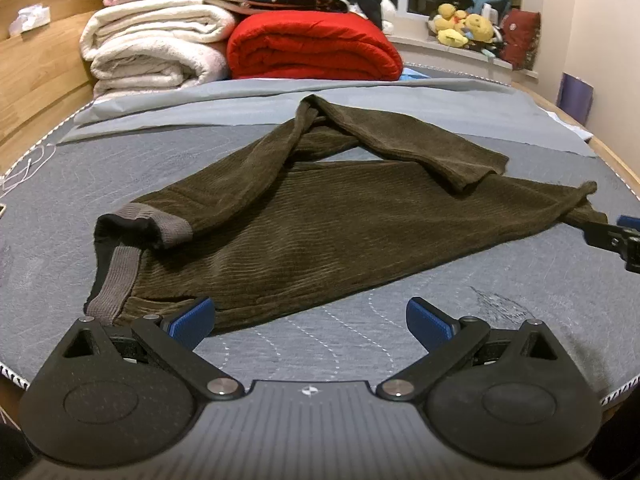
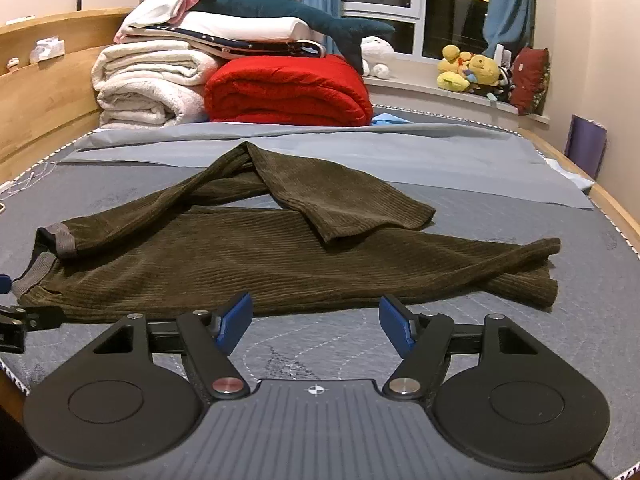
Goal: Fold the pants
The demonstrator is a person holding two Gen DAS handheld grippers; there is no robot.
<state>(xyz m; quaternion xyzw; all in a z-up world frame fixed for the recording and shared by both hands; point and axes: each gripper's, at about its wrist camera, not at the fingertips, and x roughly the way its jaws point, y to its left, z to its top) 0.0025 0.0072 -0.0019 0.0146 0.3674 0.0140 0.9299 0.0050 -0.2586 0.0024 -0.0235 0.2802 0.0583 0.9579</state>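
On mattress (image 1: 500,280): pants (image 1: 320,216) spread; left gripper (image 1: 310,322), right gripper (image 2: 316,322) agape, empty.

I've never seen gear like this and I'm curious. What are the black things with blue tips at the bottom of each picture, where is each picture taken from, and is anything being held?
They are hand-held grippers, one in each of a person's hands. Each carries a camera looking along its two blue-padded fingers, so one picture comes from the left gripper and the other from the right gripper. Both look across a bed where brown corduroy pants lie crumpled, one leg crossed over the other. Behind them are folded blankets. Both grippers are open with nothing between their fingers, so nothing is held.
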